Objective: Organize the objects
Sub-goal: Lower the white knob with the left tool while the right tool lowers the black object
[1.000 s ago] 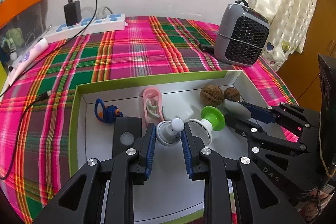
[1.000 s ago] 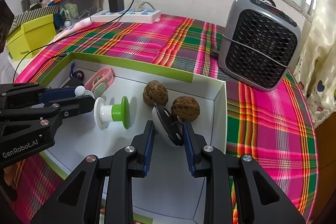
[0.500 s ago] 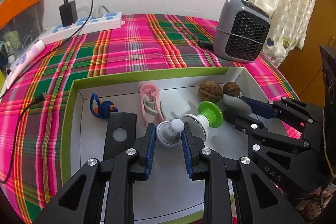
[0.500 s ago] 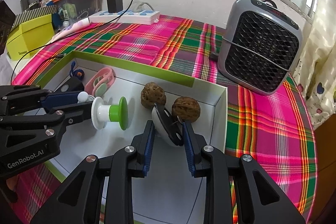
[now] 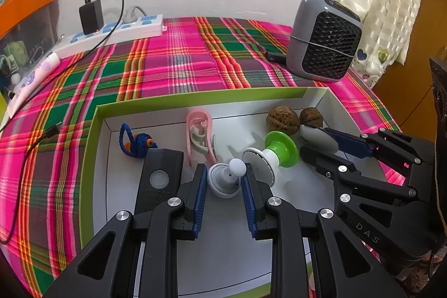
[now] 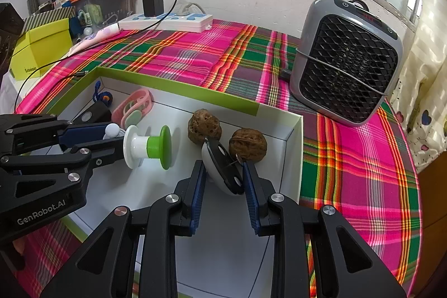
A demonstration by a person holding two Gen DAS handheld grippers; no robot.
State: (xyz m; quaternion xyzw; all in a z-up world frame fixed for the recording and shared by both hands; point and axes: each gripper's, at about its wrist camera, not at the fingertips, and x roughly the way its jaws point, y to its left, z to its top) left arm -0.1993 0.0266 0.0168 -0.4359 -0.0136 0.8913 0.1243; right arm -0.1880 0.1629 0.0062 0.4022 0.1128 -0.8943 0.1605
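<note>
Already my left tongs (image 5: 224, 183) were clamped on the small grey-and-white knob piece (image 5: 225, 180), my right tongs (image 6: 224, 175) on the black-and-white oval gadget (image 6: 220, 169), both low inside the white tray (image 5: 100, 158). Its curved shell could have squirted loose, knocking the walnuts (image 6: 247, 145) just beyond.

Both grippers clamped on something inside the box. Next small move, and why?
Probably lift both straight up a little. The left gripper is shut on the grey knob piece, the right gripper on the black-and-white oval gadget, which sits against two walnuts. Rising clears the white box walls without nudging neighbours.
</note>
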